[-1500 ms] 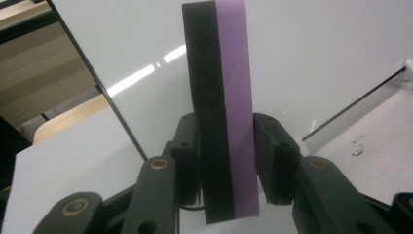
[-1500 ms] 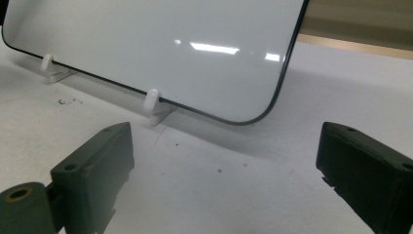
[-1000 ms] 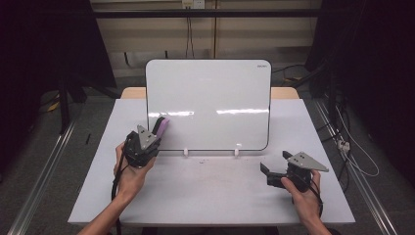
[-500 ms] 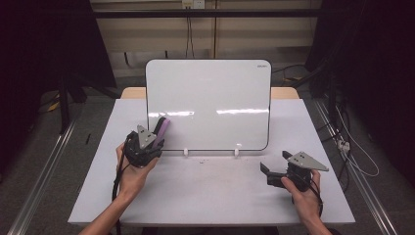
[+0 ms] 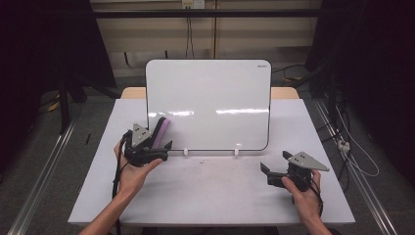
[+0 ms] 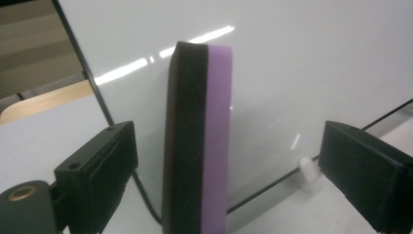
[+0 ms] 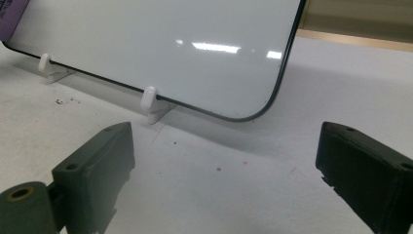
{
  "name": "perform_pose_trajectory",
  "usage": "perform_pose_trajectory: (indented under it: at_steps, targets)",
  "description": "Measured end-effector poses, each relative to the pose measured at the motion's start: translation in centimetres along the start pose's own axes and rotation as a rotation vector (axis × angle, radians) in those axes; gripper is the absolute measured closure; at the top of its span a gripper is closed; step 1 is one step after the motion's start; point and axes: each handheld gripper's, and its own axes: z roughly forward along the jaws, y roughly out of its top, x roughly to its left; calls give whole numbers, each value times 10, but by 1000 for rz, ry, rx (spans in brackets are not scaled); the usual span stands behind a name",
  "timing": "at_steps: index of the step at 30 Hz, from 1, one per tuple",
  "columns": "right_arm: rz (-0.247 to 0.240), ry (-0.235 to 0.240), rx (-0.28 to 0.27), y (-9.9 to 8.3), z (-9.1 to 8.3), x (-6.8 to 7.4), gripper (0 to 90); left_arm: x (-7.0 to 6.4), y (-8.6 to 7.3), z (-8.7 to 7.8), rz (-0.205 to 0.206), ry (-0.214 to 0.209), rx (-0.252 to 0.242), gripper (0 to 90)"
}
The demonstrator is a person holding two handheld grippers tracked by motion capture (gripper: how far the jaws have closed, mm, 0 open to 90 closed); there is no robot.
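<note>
Right, biggest first: my white-topped desk (image 5: 210, 196) carries a glossy white rectangular whiteboard with a thin black edge (image 5: 210, 103), propped near-upright on two small white plastic feet (image 7: 148, 105). Its face looks clean to me, no marks I can pick out, so either the wiping is finished or there was little to wipe; glare streaks could be hiding faint traces. Next down, my left gripper (image 5: 155, 143) sits at the board's lower left corner, jaws spread wide with a purple foam eraser with a black felt face (image 6: 197, 141) standing between them. Neither jaw seems to touch it, and I can't tell what is propping it up, since its bottom end is cut off. My right gripper (image 5: 272, 172) rests on the desk, wide and empty.
</note>
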Motion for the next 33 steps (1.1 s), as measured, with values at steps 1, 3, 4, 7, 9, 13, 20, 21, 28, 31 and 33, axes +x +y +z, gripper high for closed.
perform_pose_trajectory:
  at_steps: [1, 3, 4, 7, 9, 13, 20, 21, 28, 31, 33]
  targets:
    - [2, -2, 1, 0, 0, 0, 72, 0, 0, -1, 5, -11, 5, 58]
    - [5, -3, -3, 0, 0, -1, 72, 0, 0, -4, -22, -44, -8, 40]
    - [4, -3, -5, 0, 0, -1, 72, 0, 0, -6, -25, -58, -5, 42]
    - [6, 1, -4, 0, 0, -1, 72, -1, -4, -12, -52, -89, -27, 42]
    - [4, 4, -1, -1, 0, 0, 72, 0, -6, -15, -66, -98, -40, 41]
    - [6, 1, -5, 0, 0, -1, 72, 2, -9, -21, -99, -92, -38, 46]
    - [10, -1, -4, -1, -2, -1, 72, 0, -16, -36, -77, -100, -27, 60]
    - [10, -3, -5, -1, -2, -1, 72, -1, -17, -39, -69, -100, -21, 60]
    - [13, -2, -6, -2, -3, -2, 73, -1, -28, -51, -52, -87, 4, 60]
    - [12, -6, 0, -2, -2, -2, 75, 1, -33, -56, -58, -48, -2, 59]
    - [13, -8, -1, -2, -3, -2, 75, 2, -37, -61, -74, -28, 0, 54]
